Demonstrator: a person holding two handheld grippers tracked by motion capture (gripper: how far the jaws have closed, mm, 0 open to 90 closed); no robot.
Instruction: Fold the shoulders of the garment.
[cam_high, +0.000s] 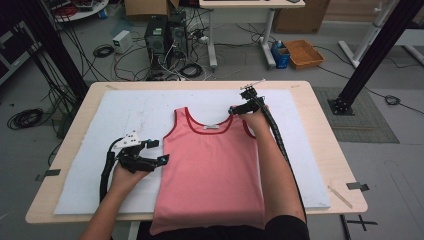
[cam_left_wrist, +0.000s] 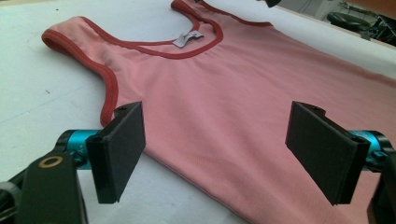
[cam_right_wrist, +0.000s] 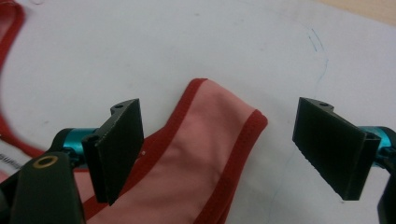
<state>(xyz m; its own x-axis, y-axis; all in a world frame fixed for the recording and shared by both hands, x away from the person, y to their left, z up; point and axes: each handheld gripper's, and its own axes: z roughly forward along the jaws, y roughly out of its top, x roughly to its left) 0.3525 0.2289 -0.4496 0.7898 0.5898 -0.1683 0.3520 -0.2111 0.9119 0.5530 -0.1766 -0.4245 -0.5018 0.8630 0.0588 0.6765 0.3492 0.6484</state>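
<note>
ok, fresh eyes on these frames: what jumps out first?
The pink sleeveless top with dark red trim lies flat in the middle of the white mat, its hem hanging over the near table edge. The right gripper sits at the top's right shoulder strap, jaws open astride it; the left gripper waits open at its left side.

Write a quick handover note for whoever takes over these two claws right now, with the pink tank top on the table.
Left claw: open, holding nothing, at the tank top's left side edge, below the armhole.
Right claw: open, holding nothing, poised over the right shoulder strap, which lies between its jaws.
Tank top: flat and face up on the white mat, neckline away from the person, hem hanging over the near table edge.
Done: top spread out; no fold visible yet.
Left: probably close on strap and side edge, then begin folding.
</note>
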